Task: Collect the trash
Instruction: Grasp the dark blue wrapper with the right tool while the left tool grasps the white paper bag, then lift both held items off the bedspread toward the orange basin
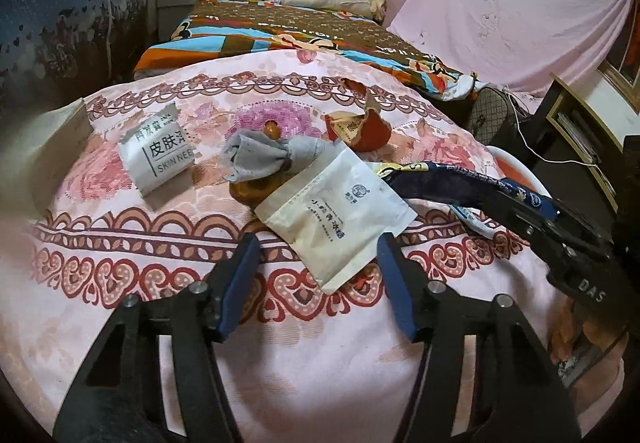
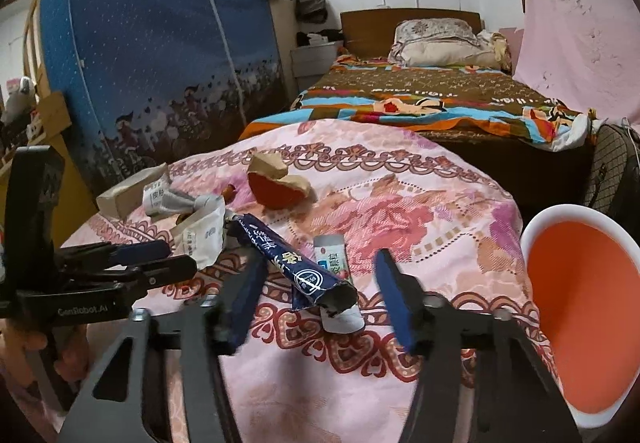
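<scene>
On a pink flowered cloth [image 1: 280, 383] lies a scatter of trash. A grey-white packet [image 1: 160, 153] at the far left reads "SKIN NEE…" under three Chinese characters. One white sachet [image 1: 336, 221] carries small Chinese print too fine to read. One dark blue wrapper [image 2: 296, 263], rolled like a tube, bears white Chinese characters and a round seal. Behind it lies one small white packet [image 2: 333, 257] with a blue mark. Further off sit one crumpled grey tissue [image 1: 260, 155] and one torn red and tan wrapper [image 2: 278, 185]. One white bowl with an orange inside [image 2: 584, 315] stands at the right edge.

The left gripper [image 1: 318, 267], marked "GenRobot.AI" on its body, tilts downward, jaws part-spread on either side of the white sachet's near corner, pads not pressing it. The right gripper [image 2: 318, 287], lettered "DAS", also slopes down, jaws part-spread about the blue wrapper's near end; its left pad is at the wrapper, the right one clear.
</scene>
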Tool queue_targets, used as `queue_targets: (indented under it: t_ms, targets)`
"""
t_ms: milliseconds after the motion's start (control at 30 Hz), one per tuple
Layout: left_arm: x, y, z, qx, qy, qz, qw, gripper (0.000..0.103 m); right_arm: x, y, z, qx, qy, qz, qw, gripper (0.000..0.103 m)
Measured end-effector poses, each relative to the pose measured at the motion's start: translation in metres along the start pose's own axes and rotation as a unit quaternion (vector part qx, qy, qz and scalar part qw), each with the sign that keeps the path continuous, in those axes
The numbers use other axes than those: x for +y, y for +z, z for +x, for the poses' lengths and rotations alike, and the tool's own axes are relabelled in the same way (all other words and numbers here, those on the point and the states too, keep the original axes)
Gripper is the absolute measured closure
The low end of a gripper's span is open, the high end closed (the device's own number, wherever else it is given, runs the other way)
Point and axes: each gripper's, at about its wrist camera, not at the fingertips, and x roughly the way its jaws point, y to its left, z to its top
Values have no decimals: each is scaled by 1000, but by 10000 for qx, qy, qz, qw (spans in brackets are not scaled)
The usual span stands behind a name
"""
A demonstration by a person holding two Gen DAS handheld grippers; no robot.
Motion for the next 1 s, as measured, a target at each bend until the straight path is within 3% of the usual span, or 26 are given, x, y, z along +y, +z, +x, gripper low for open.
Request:
queue_targets:
  t_ms: [100, 267, 600, 833, 1000]
  targets:
    - [-2, 1, 3, 46, 1, 57, 10000, 73, -1, 0, 1, 31, 56, 15, 10000, 71]
    - [-3, 1, 6, 94, 25, 112, 9999, 86, 1, 0, 2, 74, 61, -25, 10000, 79]
    - [0, -1, -1, -60, -56, 75, 9999, 102, 6, 0, -1, -32, -14, -154, 9999, 85]
    - [-16, -6, -24, -651, -161, 430, 9968, 103, 11, -1, -13, -366, -109, -316, 9988, 86]
    - [-21, -10, -41, -1098, -15, 595, 9922, 103, 11, -2, -26, -714, -177, -332, 9967, 86]
